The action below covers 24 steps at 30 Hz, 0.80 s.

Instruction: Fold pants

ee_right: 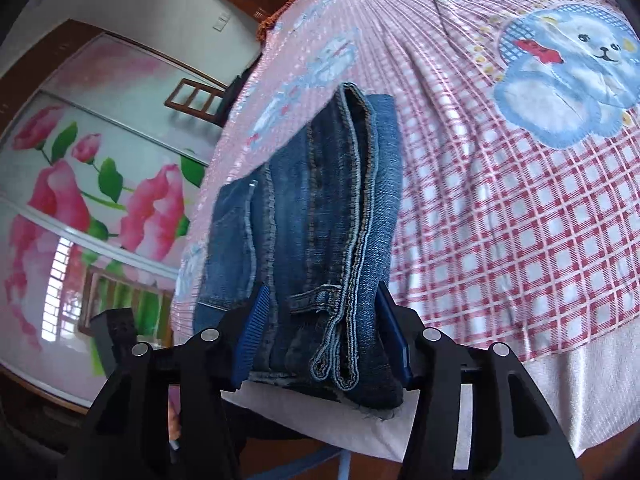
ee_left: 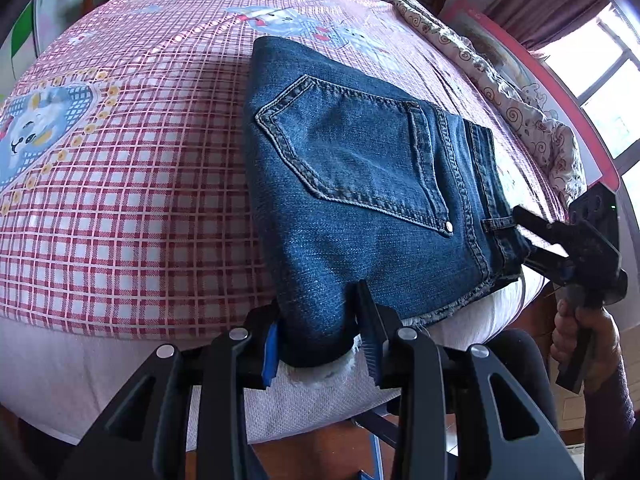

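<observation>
Folded blue denim pants (ee_left: 360,184) lie on the bed near its front edge, back pocket up. My left gripper (ee_left: 320,344) is shut on the near folded corner of the pants. My right gripper (ee_right: 324,332) is shut on the stacked waistband edge of the pants (ee_right: 320,220). In the left wrist view the right gripper (ee_left: 532,240) shows at the right, clamped on the waistband end, with a hand holding its handle.
The bed has a pink and red checked sheet (ee_left: 120,200) with bear prints (ee_right: 560,80). A patterned quilt (ee_left: 520,92) lies along the far side. A floral wardrobe door (ee_right: 80,200) and a wooden chair (ee_right: 196,100) stand beyond the bed.
</observation>
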Available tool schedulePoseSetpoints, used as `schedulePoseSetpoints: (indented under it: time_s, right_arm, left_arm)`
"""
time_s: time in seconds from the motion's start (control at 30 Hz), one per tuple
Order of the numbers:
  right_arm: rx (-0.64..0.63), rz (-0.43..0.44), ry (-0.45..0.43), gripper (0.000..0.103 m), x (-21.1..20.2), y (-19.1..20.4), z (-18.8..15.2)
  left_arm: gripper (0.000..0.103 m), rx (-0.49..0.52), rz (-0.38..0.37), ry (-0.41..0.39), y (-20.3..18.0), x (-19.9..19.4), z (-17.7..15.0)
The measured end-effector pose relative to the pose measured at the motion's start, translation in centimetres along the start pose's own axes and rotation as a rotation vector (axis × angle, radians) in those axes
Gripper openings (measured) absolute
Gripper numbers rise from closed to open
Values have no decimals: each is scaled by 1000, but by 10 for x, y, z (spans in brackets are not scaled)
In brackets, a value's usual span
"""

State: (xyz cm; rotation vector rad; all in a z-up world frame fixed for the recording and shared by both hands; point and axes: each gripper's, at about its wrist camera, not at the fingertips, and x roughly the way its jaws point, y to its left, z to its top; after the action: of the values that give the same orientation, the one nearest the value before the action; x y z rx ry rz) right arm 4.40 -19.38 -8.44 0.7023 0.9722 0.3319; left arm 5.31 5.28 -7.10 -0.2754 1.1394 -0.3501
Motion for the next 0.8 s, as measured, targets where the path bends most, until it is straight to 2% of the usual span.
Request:
schedulePoseSetpoints:
  time_s: [0.03,0.1,0.13,0.23,0.37,0.53,0.63,0.7,0.77,0.8]
  right_arm:
    - [-12,-31,23,52,4,-6,-1]
    - [-98,-71,11,43,6,-2,-5]
    - [-129,-105,10,42,7,3,-7]
    - [-149,-153,16,38,11,10,-8]
    - [-134,-133,30,38,16,13,-3]
    - [-131,-128,26,38,15,9,-3]
    - [-125,-118,23,38,13,6,-7]
    - [-129,-122,25,38,13,5,-7]
    - [-128,-119,23,38,10,1,-9]
    - [-125,-118,22,38,10,1,-8]
  left_arm:
    - [33,-1,0,0,0,0,0]
    - [34,-1,-3,-2,3,-1,-2]
    - [35,-5,-6,-3,5,-2,-3]
    - [37,4,-5,-5,7,-7,-4]
    - [38,101,47,-25,-5,-20,2]
    - [39,123,55,-24,-2,-33,13]
    - [39,158,107,-39,3,-45,15]
    - [44,168,152,-61,8,-57,18]
    - [63,135,176,-91,18,-65,26]
    - [66,124,188,-102,22,-66,31]
